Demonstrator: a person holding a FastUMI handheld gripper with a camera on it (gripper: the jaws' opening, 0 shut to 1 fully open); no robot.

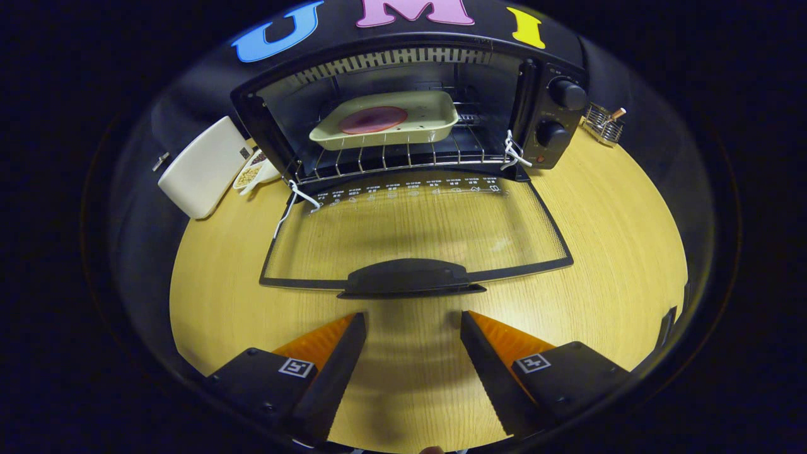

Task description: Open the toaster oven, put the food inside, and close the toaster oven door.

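Observation:
A black toaster oven (555,120) stands at the back of the wooden table (618,252). Its glass door (416,230) lies folded down flat toward me, with the dark handle (410,279) at its near edge. Inside, on the wire rack (403,157), rests a pale baking dish (386,120) holding a round reddish slice of food (373,119). My gripper (413,321) is open, its fingers spread wide just short of the door handle, with nothing between them.
A white rectangular box (202,167) leans left of the oven, with a small dish of beans (252,173) beside it. A small wire holder (603,123) stands right of the oven. Two knobs (567,94) sit on the oven's right panel.

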